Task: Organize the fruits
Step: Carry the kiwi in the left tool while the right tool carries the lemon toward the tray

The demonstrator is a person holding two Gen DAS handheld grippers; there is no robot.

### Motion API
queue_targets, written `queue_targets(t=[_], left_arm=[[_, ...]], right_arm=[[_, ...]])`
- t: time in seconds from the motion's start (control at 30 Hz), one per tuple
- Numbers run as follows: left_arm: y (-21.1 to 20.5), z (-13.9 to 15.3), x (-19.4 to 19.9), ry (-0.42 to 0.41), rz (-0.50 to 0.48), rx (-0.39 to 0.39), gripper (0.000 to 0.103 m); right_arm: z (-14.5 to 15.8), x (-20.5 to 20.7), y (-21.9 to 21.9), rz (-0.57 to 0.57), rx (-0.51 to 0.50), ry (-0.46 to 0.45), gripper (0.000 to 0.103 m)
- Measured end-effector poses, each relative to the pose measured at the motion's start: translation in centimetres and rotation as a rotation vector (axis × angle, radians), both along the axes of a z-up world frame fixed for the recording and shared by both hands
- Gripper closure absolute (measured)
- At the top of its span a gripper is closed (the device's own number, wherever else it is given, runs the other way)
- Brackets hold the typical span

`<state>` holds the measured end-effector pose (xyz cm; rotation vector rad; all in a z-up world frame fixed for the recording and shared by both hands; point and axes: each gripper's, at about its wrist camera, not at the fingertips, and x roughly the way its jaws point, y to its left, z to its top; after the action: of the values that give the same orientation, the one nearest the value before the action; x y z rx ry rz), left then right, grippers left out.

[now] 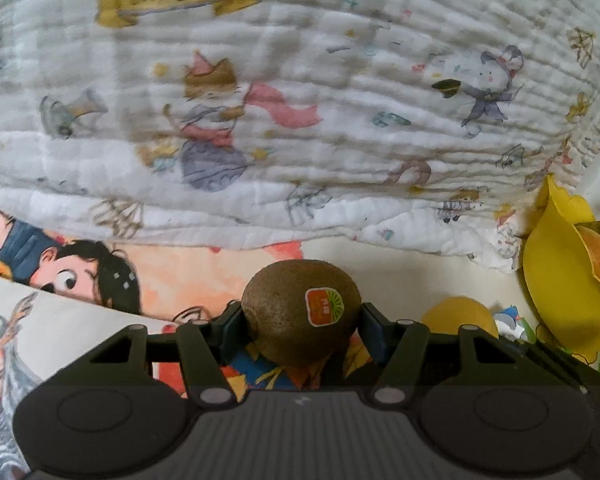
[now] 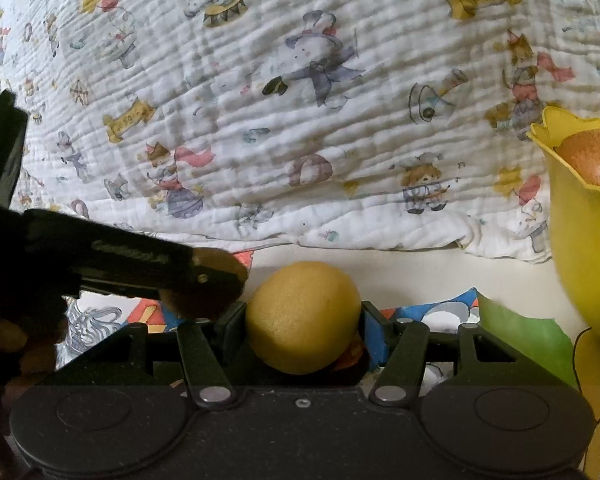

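Observation:
A brown kiwi with an orange sticker sits between the pads of my left gripper, which is shut on it just above the cartoon-print surface. My right gripper is shut on a yellow lemon. In the left wrist view the lemon shows just to the right of the kiwi. In the right wrist view the left gripper's black body reaches in from the left, and the kiwi is a dark shape at its tip. A yellow scalloped bowl at the right holds an orange fruit.
A white crinkled blanket with cartoon animals fills the background and ends in a fold just beyond both fruits. The yellow bowl stands close on the right. Colourful printed sheets cover the surface below.

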<state>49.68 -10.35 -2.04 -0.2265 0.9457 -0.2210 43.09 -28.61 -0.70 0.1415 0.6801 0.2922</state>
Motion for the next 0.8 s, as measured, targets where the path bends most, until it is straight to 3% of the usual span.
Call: queue_targets(t=[0.3,0.5,0.63,0.8], left_arm=[[2.8,0.6,-2.0,0.022,0.007,-0.006,0.039],[3.8,0.7,-3.2,0.013,0.014,-0.057,0.039],[4.1,0.8,-3.4,0.021,0.003,-0.101,0.039],[4.6,1.1,-4.1,0.032,0.011,-0.148,0.039]], right_arm=[[0.1,-0.5,1.0,0.026,-0.062,-0.022,0.042],[-0.2,0.2,-0.4,0.036,0.058,0.024,0.042],[0.4,-0.6,-0.2,0.056,0.001,0.047,0.042],[1.1,-1.7,-0.4,0.043,0.025,0.066,0.042]])
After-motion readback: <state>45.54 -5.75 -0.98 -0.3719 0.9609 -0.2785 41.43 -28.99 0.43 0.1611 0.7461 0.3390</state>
